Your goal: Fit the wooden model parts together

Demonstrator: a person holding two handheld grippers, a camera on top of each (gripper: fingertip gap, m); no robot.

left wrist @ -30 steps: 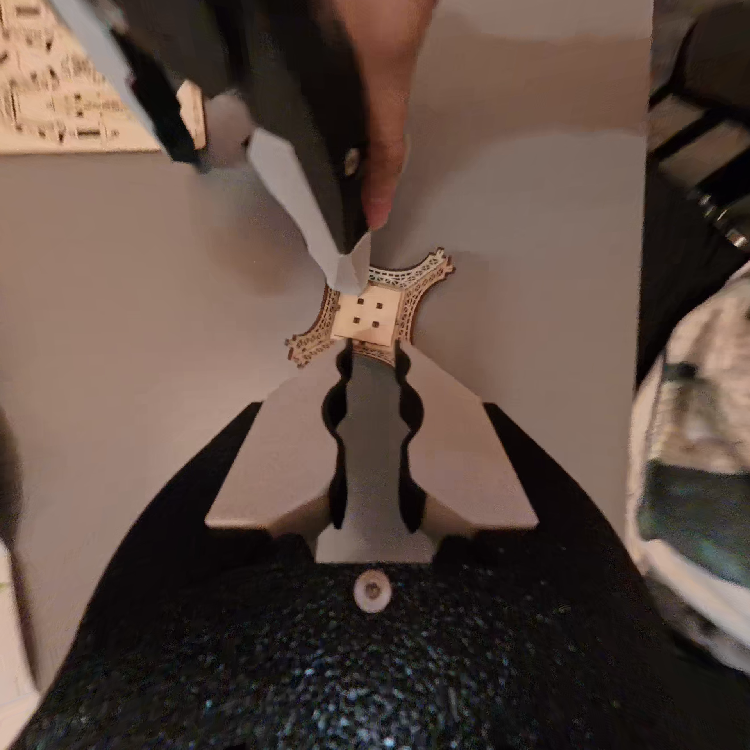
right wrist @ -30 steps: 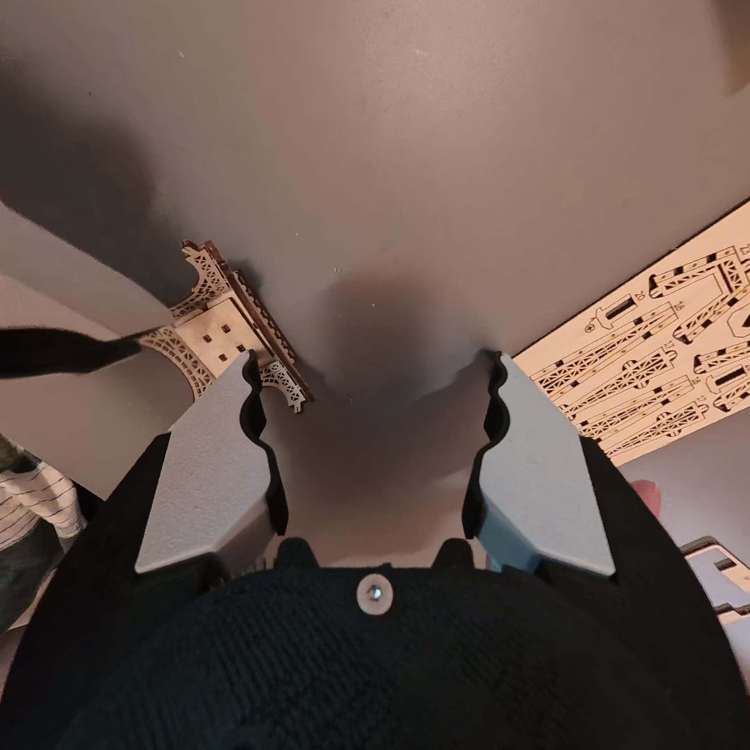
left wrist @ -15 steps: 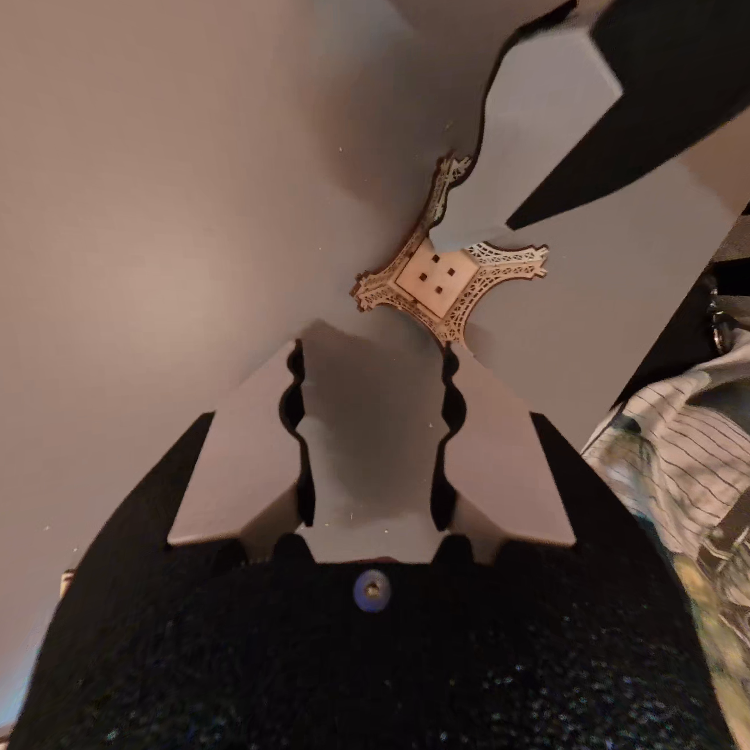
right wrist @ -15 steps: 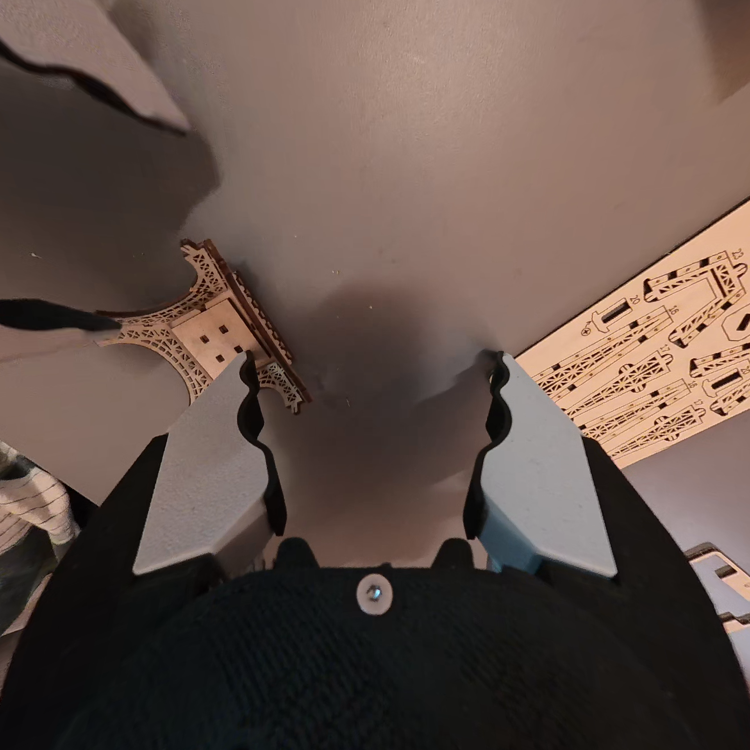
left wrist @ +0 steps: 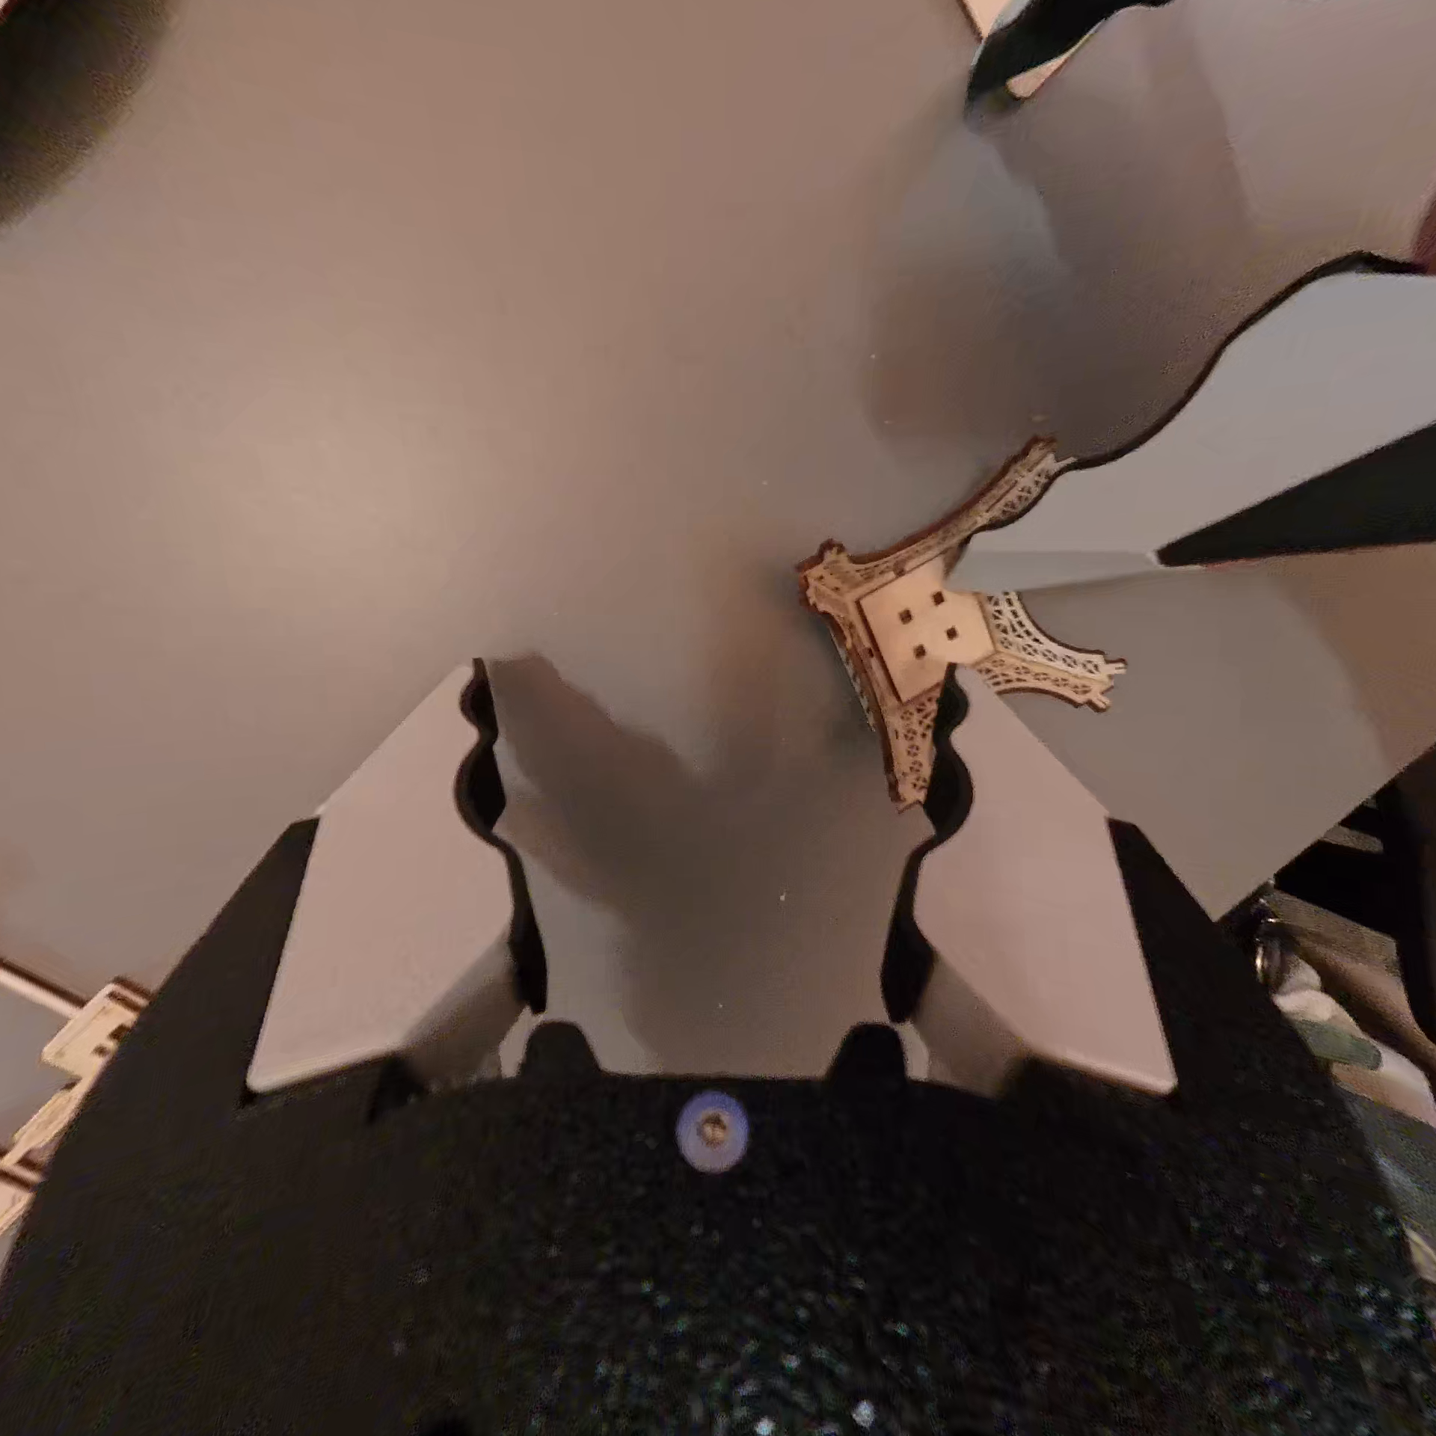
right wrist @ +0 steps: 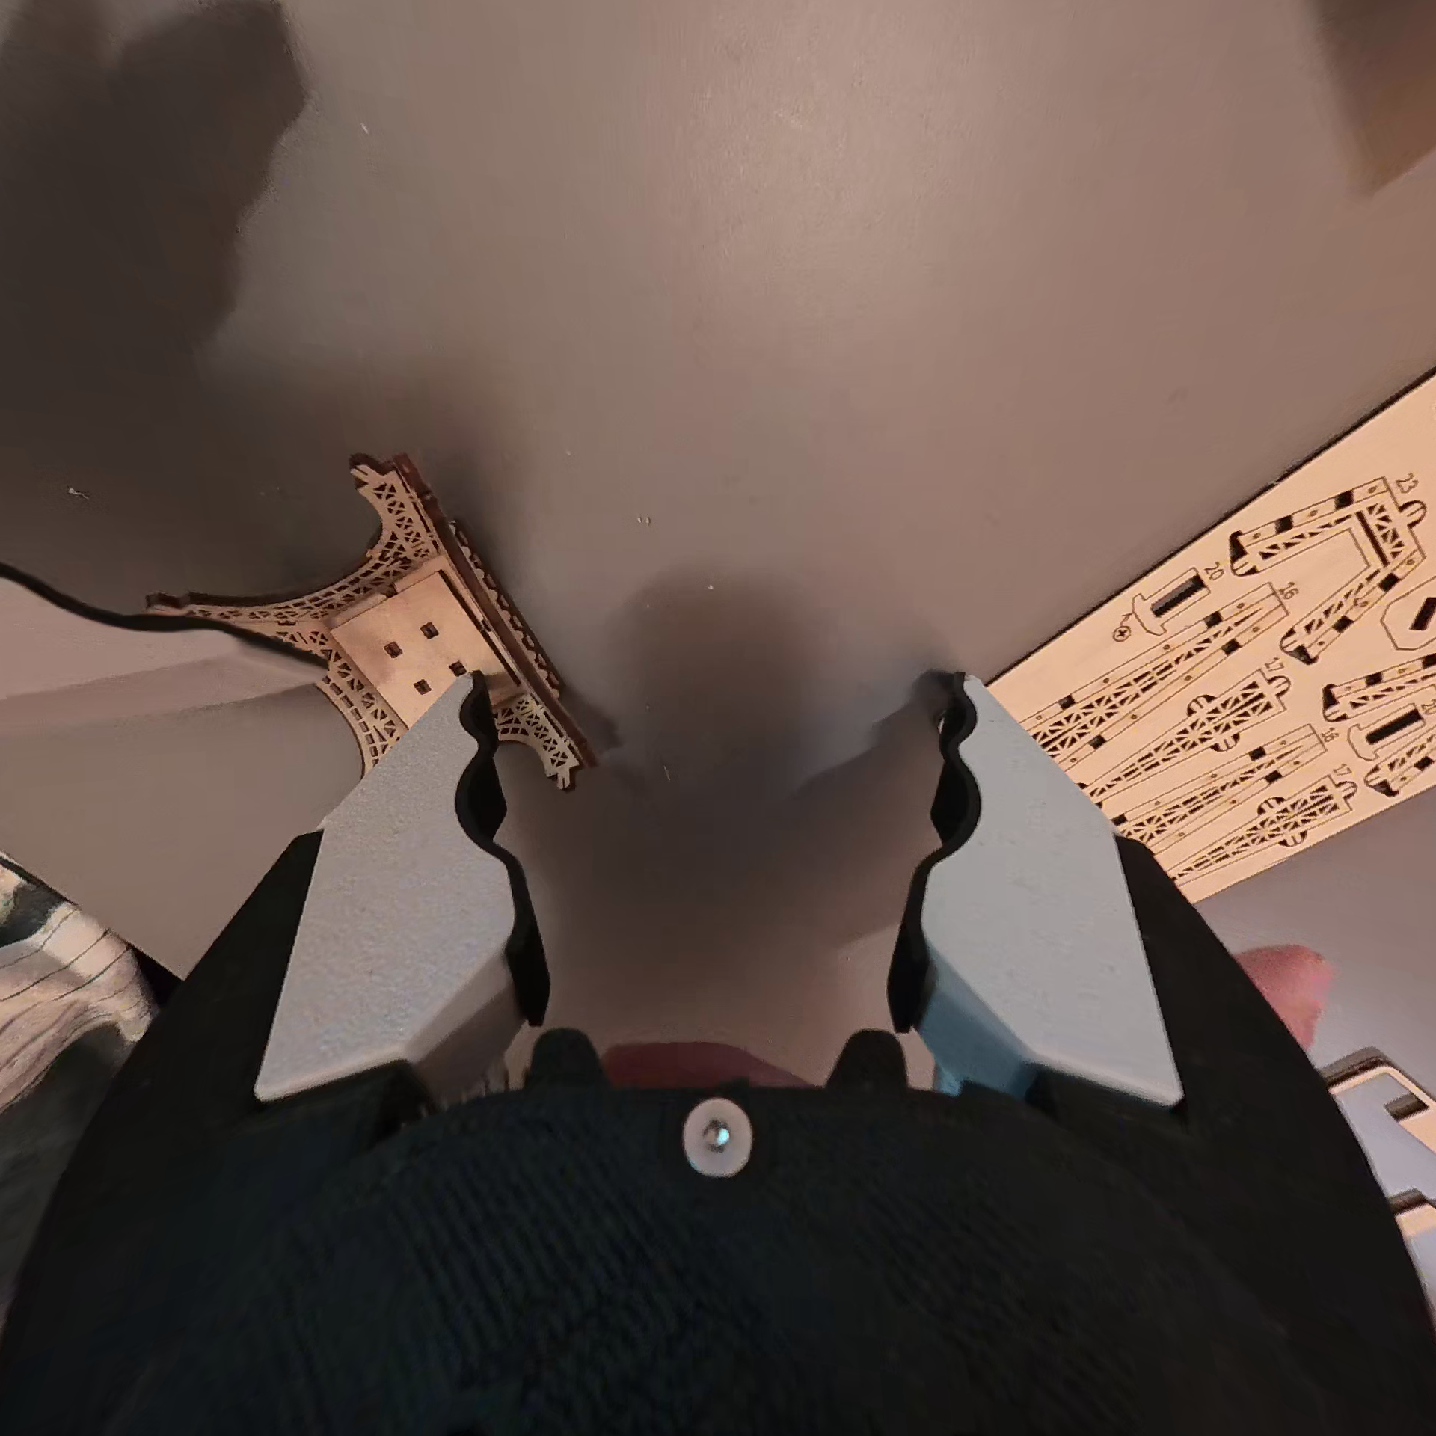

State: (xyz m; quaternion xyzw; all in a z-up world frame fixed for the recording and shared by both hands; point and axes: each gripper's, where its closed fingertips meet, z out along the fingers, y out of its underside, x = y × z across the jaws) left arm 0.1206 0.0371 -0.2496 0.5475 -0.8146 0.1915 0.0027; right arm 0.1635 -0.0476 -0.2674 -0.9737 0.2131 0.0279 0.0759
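Now that my left tool (left wrist: 711,684) has spread wide and released the pale laser-cut wooden tower base (left wrist: 925,629), it rests free on the grey tabletop (left wrist: 388,388); right tool (right wrist: 715,684) also gapes empty, so regrasping comes next.

Your wooden tower base (left wrist: 925,629) stands upright on the grey table (left wrist: 466,388): four lattice-cut legs splay out from a square top plate with four small holes. Your uncut parts sheet (right wrist: 1212,699) lies flat, well apart from it.
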